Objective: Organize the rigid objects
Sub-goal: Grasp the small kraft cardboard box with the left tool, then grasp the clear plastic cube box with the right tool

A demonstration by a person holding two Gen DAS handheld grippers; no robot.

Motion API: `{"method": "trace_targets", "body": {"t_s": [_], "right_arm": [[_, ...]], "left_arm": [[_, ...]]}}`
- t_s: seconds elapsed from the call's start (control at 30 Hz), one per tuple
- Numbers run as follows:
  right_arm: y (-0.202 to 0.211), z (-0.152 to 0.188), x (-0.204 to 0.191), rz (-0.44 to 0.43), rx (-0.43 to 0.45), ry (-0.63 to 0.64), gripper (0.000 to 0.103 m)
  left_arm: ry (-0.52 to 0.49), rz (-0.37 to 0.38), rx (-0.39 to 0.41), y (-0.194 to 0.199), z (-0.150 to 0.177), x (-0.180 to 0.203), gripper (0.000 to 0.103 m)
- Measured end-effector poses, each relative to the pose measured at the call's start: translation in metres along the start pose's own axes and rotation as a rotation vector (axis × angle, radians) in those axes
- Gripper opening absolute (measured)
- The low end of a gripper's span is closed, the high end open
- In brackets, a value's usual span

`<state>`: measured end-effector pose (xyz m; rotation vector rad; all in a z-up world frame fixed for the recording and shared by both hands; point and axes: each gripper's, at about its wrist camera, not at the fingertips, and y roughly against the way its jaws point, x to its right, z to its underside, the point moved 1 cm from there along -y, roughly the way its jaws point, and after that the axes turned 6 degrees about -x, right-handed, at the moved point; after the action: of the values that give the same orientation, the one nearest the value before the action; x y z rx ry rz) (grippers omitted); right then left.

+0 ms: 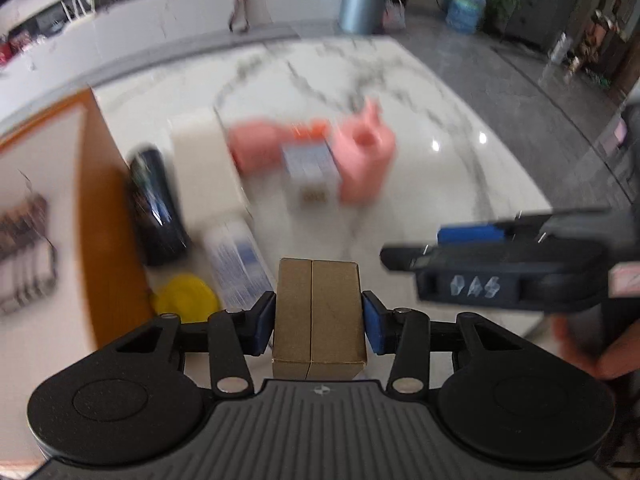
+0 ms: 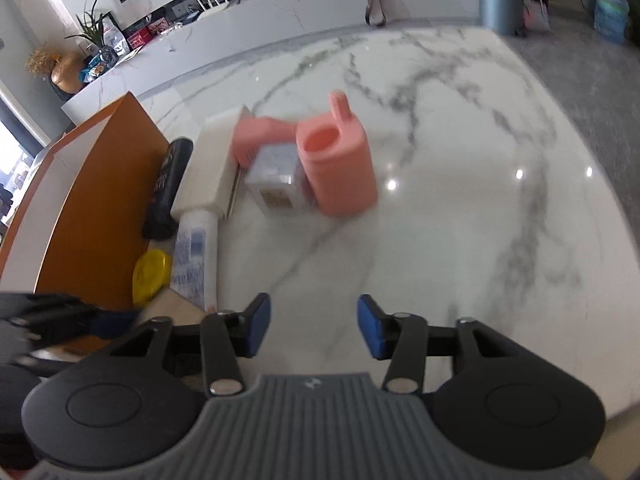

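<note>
My left gripper (image 1: 319,316) is shut on a small brown cardboard box (image 1: 318,312), its blue pads pressing both sides of the box above the marble table (image 1: 420,152). My right gripper (image 2: 314,326) stands open over bare marble with nothing between its pads. Its dark fingers (image 1: 500,264) reach in from the right of the left wrist view. Ahead stands a pink container (image 2: 340,168) against a small white and blue box (image 2: 276,184), with another pink item (image 2: 260,136) behind them.
A large orange box (image 2: 96,208) stands at the left. Beside it lie a dark cylinder (image 2: 168,188), a flat white box (image 2: 212,168), a white tube with blue print (image 2: 194,256) and a yellow lid (image 2: 150,276). A person's hand (image 1: 600,352) shows at the right.
</note>
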<state>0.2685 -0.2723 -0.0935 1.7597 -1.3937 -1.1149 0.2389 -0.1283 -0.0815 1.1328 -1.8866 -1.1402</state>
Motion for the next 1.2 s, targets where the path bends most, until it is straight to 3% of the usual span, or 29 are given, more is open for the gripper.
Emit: {"method": "trace_targets", "body": {"t_s": [0.17, 0.37, 0.7, 0.83, 0.9, 1.0, 1.1, 1.17, 1.2], "right_arm": [[-0.016, -0.03, -0.015, -0.01, 0.018, -0.016, 0.061], [-0.043, -0.058, -0.03, 0.03, 0.029, -0.052, 0.062], [-0.067, -0.076, -0.035, 0.062, 0.023, -0.088, 0.063], [-0.071, -0.081, -0.039, 0.047, 0.019, -0.08, 0.054], [-0.072, -0.083, -0.04, 0.052, 0.012, -0.08, 0.055], [-0.074, -0.088, -0.045, 0.059, -0.008, -0.076, 0.063], [-0.079, -0.092, -0.046, 0.083, -0.022, -0.095, 0.063], [-0.085, -0.092, -0.045, 0.082, -0.033, -0.11, 0.061], [-0.086, -0.092, -0.043, 0.078, -0.045, -0.112, 0.055]], "left_arm": [[0.031, -0.011, 0.058, 0.017, -0.029, -0.029, 0.051], [0.025, -0.029, 0.065, 0.007, -0.049, -0.054, 0.051], [0.046, 0.027, 0.062, -0.003, -0.052, -0.076, 0.051], [0.058, 0.037, 0.077, 0.003, -0.052, -0.08, 0.051], [0.062, 0.034, 0.081, 0.005, -0.051, -0.081, 0.051], [0.07, 0.028, 0.087, 0.009, -0.049, -0.082, 0.051], [0.076, 0.021, 0.094, 0.015, -0.047, -0.083, 0.051], [0.081, 0.021, 0.097, 0.021, -0.046, -0.083, 0.051], [0.083, 0.023, 0.1, 0.024, -0.045, -0.083, 0.051]]}}
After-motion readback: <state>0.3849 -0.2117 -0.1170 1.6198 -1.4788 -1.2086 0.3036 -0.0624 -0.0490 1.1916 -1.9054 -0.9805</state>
